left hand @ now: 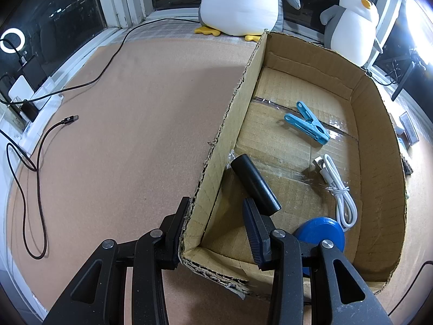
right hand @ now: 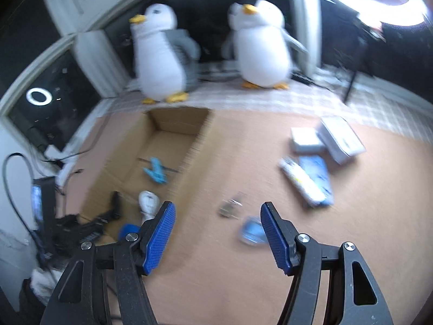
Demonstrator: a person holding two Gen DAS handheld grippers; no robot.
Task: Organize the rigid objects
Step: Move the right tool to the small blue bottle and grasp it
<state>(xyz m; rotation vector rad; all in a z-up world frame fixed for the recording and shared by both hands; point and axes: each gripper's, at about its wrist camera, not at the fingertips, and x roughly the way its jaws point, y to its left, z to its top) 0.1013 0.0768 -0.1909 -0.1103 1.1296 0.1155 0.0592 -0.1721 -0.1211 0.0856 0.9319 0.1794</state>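
Cardboard fills your left wrist view: the box [left hand: 379, 124] sits open on the brown table [left hand: 121, 135], and your left gripper [left hand: 216, 224] is clamped on its near corner wall, one finger outside and one inside. Lying on the box floor are a black cylinder [left hand: 255, 184] near that corner, a blue disc [left hand: 320, 233] partly behind the inner finger, a coiled white cable [left hand: 338, 189] beside the disc, and a blue clothespin [left hand: 308, 127] farther back. Two plush penguins [left hand: 240, 2] stand beyond the box, and a black cord [left hand: 40, 162] trails over the table to the left.

Your right wrist view is blurred. Your right gripper [right hand: 217, 233] has its jaws apart with nothing between them, hanging over bare table beside the box. A small blue-and-clear item [right hand: 253, 233] lies on the table just by the right finger; what it is you cannot tell. A small metallic piece [right hand: 230, 208] lies near it. Well off to the right, white and blue packets [right hand: 319, 157] lie in a loose group. The clothespin, cable and disc show inside the box on the left.
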